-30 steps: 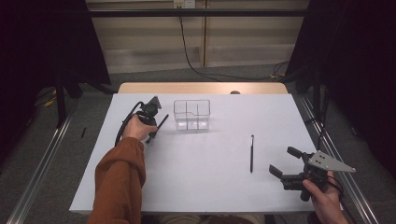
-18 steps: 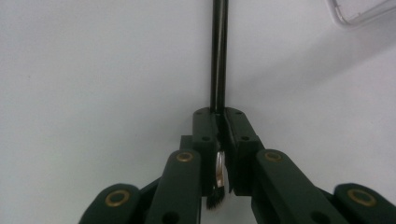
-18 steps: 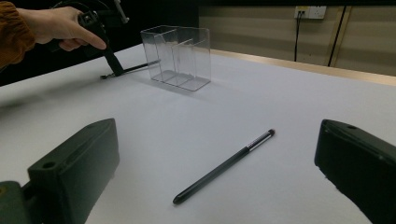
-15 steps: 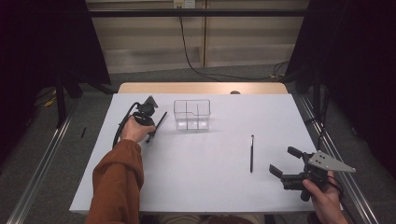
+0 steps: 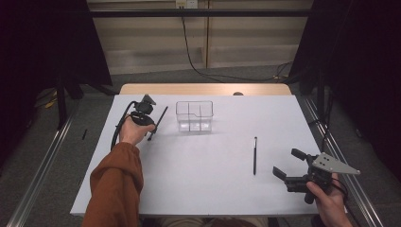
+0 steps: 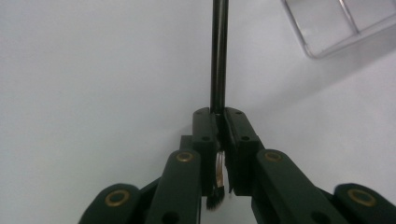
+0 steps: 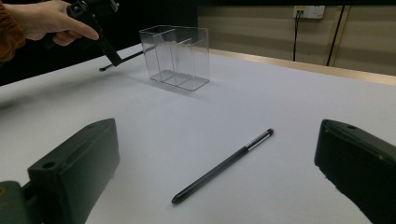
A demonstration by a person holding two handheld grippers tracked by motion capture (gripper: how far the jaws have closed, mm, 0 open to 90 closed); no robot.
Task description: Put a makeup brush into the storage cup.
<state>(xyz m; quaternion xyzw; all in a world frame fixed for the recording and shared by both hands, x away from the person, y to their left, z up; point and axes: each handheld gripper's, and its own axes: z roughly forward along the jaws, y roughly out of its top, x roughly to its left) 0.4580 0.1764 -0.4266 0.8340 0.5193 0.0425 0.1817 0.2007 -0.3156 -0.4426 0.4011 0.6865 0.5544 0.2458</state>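
A lab-style recording booth. Black curtains (image 5: 56, 42) flank a white-covered tabletop (image 5: 213, 179), metal floor rails (image 5: 42, 175) run alongside, and cables (image 5: 194, 56) trail to a wall socket (image 5: 185, 4).

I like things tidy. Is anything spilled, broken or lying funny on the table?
Nothing is spilled or broken. The clear plastic divided box stands upright. One thin black pen lies loose on the white table cover, and the left gripper holds a thin black brush clamped near its bristle end.
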